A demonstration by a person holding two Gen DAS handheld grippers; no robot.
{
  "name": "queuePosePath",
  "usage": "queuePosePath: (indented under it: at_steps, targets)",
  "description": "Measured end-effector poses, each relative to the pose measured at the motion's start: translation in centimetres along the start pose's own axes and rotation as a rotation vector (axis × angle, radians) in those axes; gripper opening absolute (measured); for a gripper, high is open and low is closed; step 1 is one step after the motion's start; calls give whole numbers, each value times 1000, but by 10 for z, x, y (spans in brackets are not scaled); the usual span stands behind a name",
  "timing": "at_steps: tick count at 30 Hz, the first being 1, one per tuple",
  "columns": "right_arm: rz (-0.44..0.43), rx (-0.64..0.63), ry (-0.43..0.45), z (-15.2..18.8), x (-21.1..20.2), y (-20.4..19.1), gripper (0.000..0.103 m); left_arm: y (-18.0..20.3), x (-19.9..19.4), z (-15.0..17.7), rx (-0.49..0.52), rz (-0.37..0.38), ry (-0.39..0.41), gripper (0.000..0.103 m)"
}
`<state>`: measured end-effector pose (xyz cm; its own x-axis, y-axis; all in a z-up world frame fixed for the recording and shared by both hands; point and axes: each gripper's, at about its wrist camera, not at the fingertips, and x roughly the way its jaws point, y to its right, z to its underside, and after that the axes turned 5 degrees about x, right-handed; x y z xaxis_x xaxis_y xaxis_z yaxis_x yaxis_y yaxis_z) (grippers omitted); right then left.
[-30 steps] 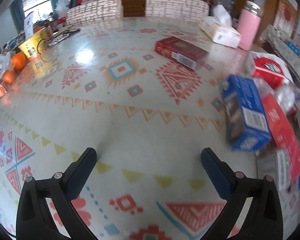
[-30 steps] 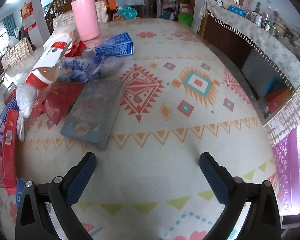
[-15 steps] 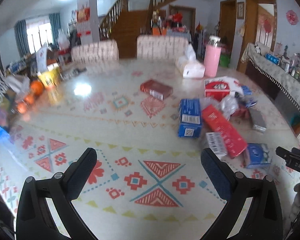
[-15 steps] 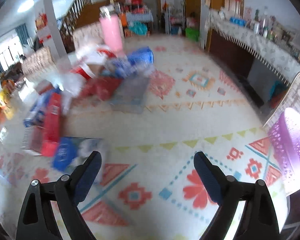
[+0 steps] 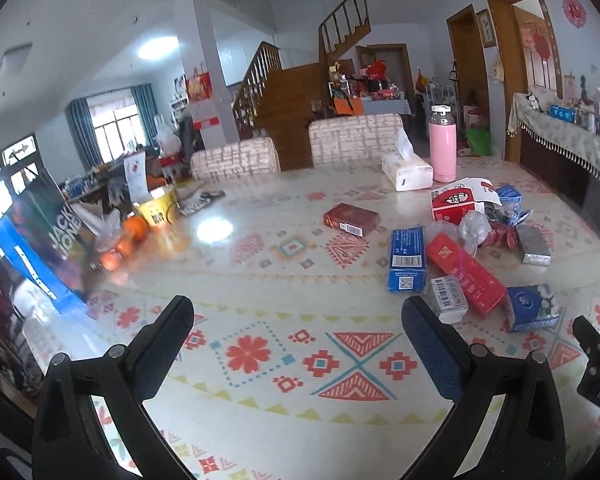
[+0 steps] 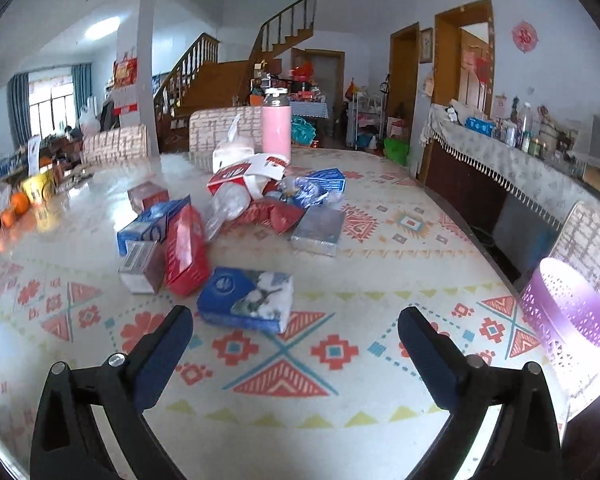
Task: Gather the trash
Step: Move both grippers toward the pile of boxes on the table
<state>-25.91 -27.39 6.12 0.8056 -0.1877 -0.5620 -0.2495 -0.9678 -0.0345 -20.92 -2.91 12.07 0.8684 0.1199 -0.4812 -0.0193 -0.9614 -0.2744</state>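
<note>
Both tongs [image 5: 298, 320] [image 6: 294, 322] farther back from the trash pile [image 6: 240, 224], higher.

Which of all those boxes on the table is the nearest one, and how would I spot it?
Start at the tall pink bottle at the table's far side, then follow the litter pile toward the camera. The last item is a flat blue-and-white pack, lying alone on the patterned cloth, beside the red carton.

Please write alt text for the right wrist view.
The open right gripper, jaws opening with nothing between them, hovers over a patterned table before a pile of boxes and wrappers; a purple basket stands at right.
</note>
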Motion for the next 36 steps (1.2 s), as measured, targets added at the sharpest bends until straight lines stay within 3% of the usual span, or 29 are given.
queuePosePath:
  at_steps: [5, 18, 27, 31, 36]
  targets:
    - [17, -66, 14, 7, -9, -12, 103, 0, 0, 3, -1, 16, -19, 103]
    - [7, -51, -5, 15, -14, -7, 103, 6, 15, 16, 6, 61, -105, 103]
    - [-29, -55, -67, 12, 2, -1, 103, 1, 58, 30, -68, 263, -286, 103]
    - [-75, -67, -108, 6, 15, 2, 103, -2, 74, 20, -74, 298, -291, 103]
    - [-164, -64, -200, -6, 46, 4, 102, 3, 113, -9, -99, 423, -324, 103]
